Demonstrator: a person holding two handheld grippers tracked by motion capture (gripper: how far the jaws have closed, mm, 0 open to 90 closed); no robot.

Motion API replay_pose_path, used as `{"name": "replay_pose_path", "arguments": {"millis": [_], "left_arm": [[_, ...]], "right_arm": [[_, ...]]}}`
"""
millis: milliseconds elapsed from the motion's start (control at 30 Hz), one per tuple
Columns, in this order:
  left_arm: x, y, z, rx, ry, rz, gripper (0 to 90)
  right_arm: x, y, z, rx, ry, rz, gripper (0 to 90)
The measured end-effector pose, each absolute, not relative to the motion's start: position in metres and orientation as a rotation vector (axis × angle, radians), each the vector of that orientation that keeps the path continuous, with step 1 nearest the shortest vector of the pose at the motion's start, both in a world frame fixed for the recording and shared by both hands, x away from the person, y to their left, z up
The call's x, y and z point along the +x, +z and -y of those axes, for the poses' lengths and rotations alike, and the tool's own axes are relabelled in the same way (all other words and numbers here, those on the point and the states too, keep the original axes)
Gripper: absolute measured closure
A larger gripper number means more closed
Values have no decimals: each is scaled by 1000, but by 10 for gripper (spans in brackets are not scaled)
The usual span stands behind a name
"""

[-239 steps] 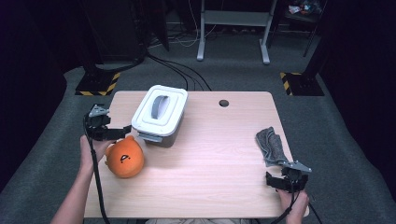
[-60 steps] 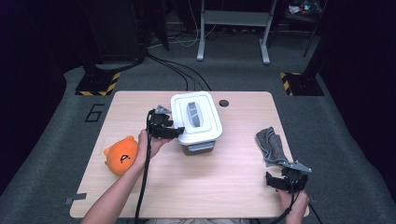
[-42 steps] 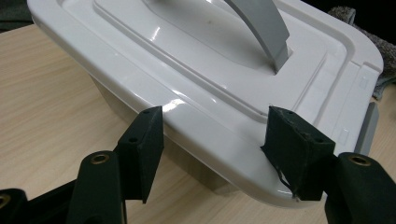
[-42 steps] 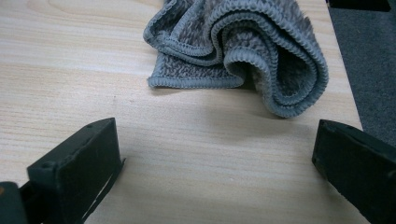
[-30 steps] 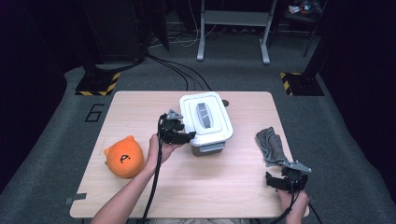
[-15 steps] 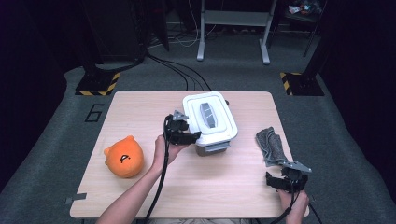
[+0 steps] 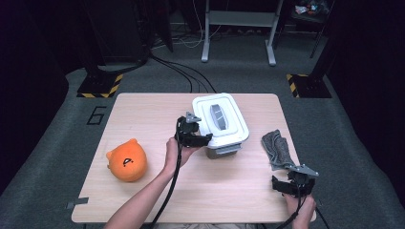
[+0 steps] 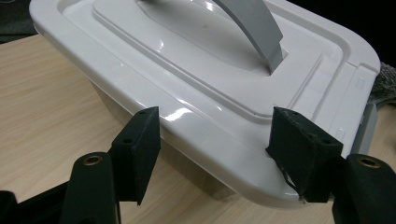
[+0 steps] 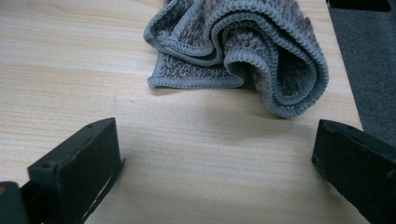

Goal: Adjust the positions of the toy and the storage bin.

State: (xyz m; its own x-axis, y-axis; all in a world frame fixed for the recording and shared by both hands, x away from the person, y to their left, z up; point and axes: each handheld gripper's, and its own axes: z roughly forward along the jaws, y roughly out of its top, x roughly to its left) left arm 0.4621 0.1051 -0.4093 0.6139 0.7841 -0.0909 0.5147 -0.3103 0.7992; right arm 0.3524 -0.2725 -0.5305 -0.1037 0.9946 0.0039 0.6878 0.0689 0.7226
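A white lidded box (image 7: 219, 119) with a grey handle stands mid-table, turned slightly askew. My left gripper (image 7: 203, 139) sits at its near left side. In the left gripper view the two black jaws stand apart against the lid's rim (image 8: 224, 135), the left gripper (image 8: 215, 140) open, and neither pad clamps the rim. My right gripper (image 7: 285, 183) rests near the table's front right corner, open with bare wood between its jaws (image 9: 217, 158). A crumpled grey cloth (image 7: 277, 149) (image 9: 243, 42) lies just beyond it.
An orange plush toy (image 7: 126, 160) sits at the table's left front. The wooden table (image 7: 143, 114) has dark floor all around, with cables and a metal stand at the back.
The left gripper has travelled right across the table, and the white box has slid right and turned with it. The right gripper, cloth and plush have stayed put.
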Motion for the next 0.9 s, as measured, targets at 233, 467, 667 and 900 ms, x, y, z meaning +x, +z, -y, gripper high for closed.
{"name": "replay_pose_path", "arguments": {"millis": [233,467,667,900], "left_arm": [[466,-410,-112,1963,405,-1045,282],[454,-408,-130,1952,455,-1048,181],[438,-417,-140,2009,493,-1020,133],[416,-442,-142,2092,494,-982,60]], "right_arm": [[352,-530,273,1668,794,-1847,2],[352,-530,273,1676,789,-1852,3],[352,-529,274,1681,802,-1861,11],[355,-504,279,1637,848,-1834,3]]}}
